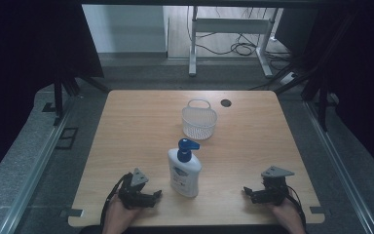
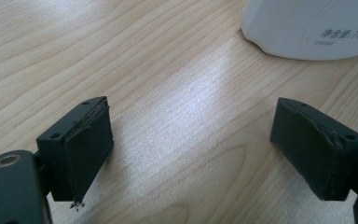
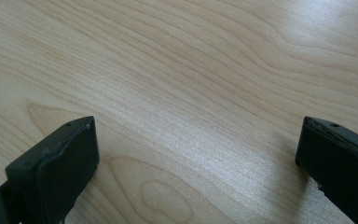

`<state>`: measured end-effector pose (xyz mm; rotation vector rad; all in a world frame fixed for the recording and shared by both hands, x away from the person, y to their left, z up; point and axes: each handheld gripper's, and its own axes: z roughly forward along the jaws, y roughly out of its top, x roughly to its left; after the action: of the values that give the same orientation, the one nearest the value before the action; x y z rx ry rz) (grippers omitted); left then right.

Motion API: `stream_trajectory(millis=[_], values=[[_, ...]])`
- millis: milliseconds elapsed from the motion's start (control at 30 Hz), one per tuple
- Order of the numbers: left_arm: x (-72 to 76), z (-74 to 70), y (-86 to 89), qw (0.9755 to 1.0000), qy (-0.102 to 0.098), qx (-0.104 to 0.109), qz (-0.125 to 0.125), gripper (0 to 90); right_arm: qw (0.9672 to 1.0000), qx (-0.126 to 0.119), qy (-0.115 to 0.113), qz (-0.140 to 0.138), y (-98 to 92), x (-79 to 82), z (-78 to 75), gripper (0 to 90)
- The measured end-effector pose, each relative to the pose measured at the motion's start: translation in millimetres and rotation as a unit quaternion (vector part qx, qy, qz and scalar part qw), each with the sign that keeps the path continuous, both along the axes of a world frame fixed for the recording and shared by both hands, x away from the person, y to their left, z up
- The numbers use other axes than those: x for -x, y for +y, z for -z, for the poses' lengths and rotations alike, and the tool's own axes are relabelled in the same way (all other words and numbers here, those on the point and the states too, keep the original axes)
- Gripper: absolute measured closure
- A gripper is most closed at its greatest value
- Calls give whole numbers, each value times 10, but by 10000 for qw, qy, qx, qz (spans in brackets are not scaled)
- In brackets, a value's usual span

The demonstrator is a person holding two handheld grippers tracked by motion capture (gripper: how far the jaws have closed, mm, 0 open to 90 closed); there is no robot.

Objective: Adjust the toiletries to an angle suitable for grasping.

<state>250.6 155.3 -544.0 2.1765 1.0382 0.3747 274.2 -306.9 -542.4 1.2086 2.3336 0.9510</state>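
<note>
**White pump bottle stands between two open grippers**

White plastic with a blue pump head, the bottle (image 1: 185, 171) stands upright on the wooden table (image 1: 253, 146), near the front edge and a little left of the middle. Its pump spout points toward the right side of the table. In the left gripper view the bottle's rounded white base (image 2: 317, 28) sits at the upper right, with small grey print on its side.

To the bottle's left rests the left gripper (image 1: 157, 194), held in a person's hand at the table's near edge; its tips point toward the bottle and lie just beside its foot without touching it. Its jaws are spread wide, with bare wood between them and nothing held.

On the other side, well apart from the bottle, the right gripper (image 1: 247, 191) lies in the person's other hand, its tips also turned inward toward the bottle. Its jaws too stand wide apart over bare table, gripping nothing.

Behind the bottle, toward the far side of the table, a white mesh basket (image 1: 199, 122) with a loop handle stands upright, near the bottle but apart from it. Beyond the basket a round dark cable hole (image 1: 225, 103) sits in the tabletop.
</note>
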Motion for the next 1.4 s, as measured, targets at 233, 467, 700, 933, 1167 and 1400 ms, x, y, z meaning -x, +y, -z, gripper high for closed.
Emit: stream_trajectory(millis=[233, 467, 700, 933, 1167, 1400], values=[[-5, -1, -3, 10000, 1, -2, 0, 124, 10000, 1, -1, -6, -1, 0, 0, 0], [-16, 2, -11, 10000, -10, 11, -16, 124, 10000, -2, 2, -12, -2, -1, 0, 0], [-17, 2, -10, 10000, -11, 9, -16, 124, 10000, -1, 2, -12, -1, -1, 0, 0], [-20, 1, -10, 10000, -10, 10, -10, 124, 10000, 2, -3, -15, -1, -1, 0, 0], [-43, -27, -8, 9999, 110, 27, -52, 142, 10000, -2, 3, -11, -1, -1, 0, 0], [-57, -90, -55, 9997, 205, 148, -34, 302, 10000, -3, 4, -11, -1, -1, 0, 0]])
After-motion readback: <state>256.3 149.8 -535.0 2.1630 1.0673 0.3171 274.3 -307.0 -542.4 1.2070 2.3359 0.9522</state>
